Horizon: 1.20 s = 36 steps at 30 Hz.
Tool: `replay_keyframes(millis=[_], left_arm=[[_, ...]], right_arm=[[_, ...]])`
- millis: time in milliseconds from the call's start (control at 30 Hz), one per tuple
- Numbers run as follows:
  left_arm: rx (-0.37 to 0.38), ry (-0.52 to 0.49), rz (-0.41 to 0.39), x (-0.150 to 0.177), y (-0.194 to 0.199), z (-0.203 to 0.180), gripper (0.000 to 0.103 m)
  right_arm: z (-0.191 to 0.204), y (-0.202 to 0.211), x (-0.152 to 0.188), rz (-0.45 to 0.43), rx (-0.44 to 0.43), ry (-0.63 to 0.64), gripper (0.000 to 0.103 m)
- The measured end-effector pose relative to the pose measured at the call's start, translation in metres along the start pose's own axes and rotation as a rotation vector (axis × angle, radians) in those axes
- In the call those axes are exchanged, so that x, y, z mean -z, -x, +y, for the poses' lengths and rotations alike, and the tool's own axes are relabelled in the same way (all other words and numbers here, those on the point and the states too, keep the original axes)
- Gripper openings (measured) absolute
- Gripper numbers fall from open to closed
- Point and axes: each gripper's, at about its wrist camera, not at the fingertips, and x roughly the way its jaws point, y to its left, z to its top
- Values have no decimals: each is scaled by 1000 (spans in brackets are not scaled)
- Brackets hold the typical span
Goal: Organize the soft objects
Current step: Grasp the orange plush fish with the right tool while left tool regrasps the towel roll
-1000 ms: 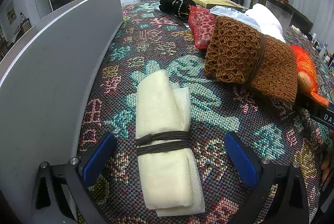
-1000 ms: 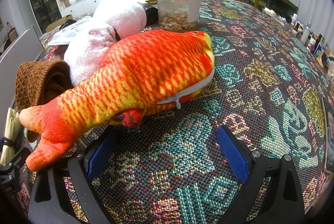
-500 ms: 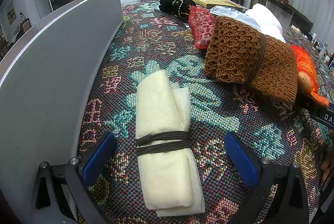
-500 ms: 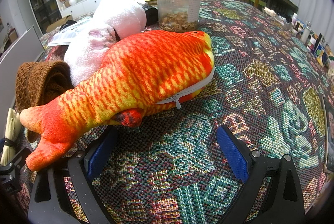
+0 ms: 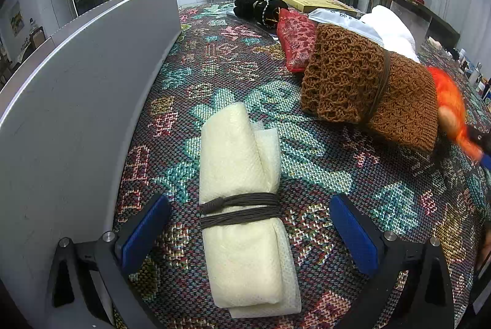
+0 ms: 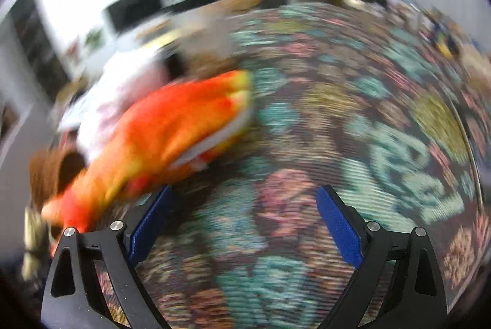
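Currently, a grey panel (image 5: pixel 76 102) is seen standing along the far left edge of the patterned surface (image 5: pixel 233 74). Just beside it, the left claw (image 5: pixel 248 232) is held wide open, its blue pads either side of a cream cloth roll (image 5: pixel 239 206) bound with a dark cord (image 5: pixel 239 208); neither pad is seen touching the roll. If the claw is closed off-centre, the cord may be pushed along the roll and the bundle loosened, or the left pad may be fouled against the panel. Further right, a brown knitted bundle (image 5: pixel 368 93) lies well apart from the roll. At the right, the right claw (image 6: pixel 244 221) is also open and holds nothing; its view is heavily blurred. An orange plush fish (image 6: pixel 159 132) lies against its left finger (image 6: pixel 147 231). Through this blur, contact cannot be confirmed; the fish may be struck and knocked across the surface.
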Motion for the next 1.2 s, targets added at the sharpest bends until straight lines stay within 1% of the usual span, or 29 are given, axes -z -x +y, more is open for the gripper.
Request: replay_keyframes(millis=[33,100,200,233,333,400,467,500,533,633,667,700,733,800,833,867,900,933,967,1033,1067,1133,1167,1200], left_arm=[[0,0,0,0,0,0,103],[0,0,0,0,0,0,103],[0,0,0,0,0,0,103],[0,0,0,0,0,0,103],[0,0,-1,0,0,0,103],[0,0,-1,0,0,0,103],[0,0,-1,0,0,0,103],[0,0,-1,0,0,0,103],[0,0,-1,0,0,0,103],[0,0,-1,0,0,0,103],[0,0,-1,0,0,0,103],[0,0,-1,0,0,0,103],[0,0,-1,0,0,0,103],[0,0,-1,0,0,0,103],[0,0,-1,0,0,0,103],[0,0,-1,0,0,0,103],[0,0,-2,0,0,0,103],[0,0,-2,0,0,0,103],[0,0,-2,0,0,0,103],[-1,0,-2,0,0,0,103],[-1,0,-2,0,0,0,103],[-1,0,-2,0,0,0,103],[-1,0,-2,0,0,0,103],[-1,-1,-1,0,0,0,103]], right_arm=[[-3,3,-1,-18,-19,-15,96],[0,5,0,-32,36,-8,96],[3,8,1,-48,33,-8,96],[3,11,1,-66,31,-12,96],[1,32,2,-161,1,-15,96],[1,34,2,-169,-24,-21,96],[-1,28,1,-137,-58,-50,96],[-11,26,-5,-132,-69,-62,96],[-12,25,-6,-126,-86,-71,96],[1,22,-9,-70,-212,-43,96],[14,20,-13,-30,-272,-29,96],[23,17,-19,-2,-305,-30,96],[27,15,-24,13,-321,-35,96],[41,1,-40,68,-316,-51,96],[51,-13,-49,107,-312,-25,96],[57,-24,-53,146,-302,30,94],[63,-32,-56,185,-269,101,93],[67,-39,-57,218,-226,170,80],[65,-43,-58,252,-222,213,61],[52,-43,-62,292,-247,231,57],[44,-39,-64,304,-229,246,57],[36,-27,-72,289,-161,305,57],[35,-19,-77,284,-141,339,58],[34,-15,-81,286,-144,343,60]])
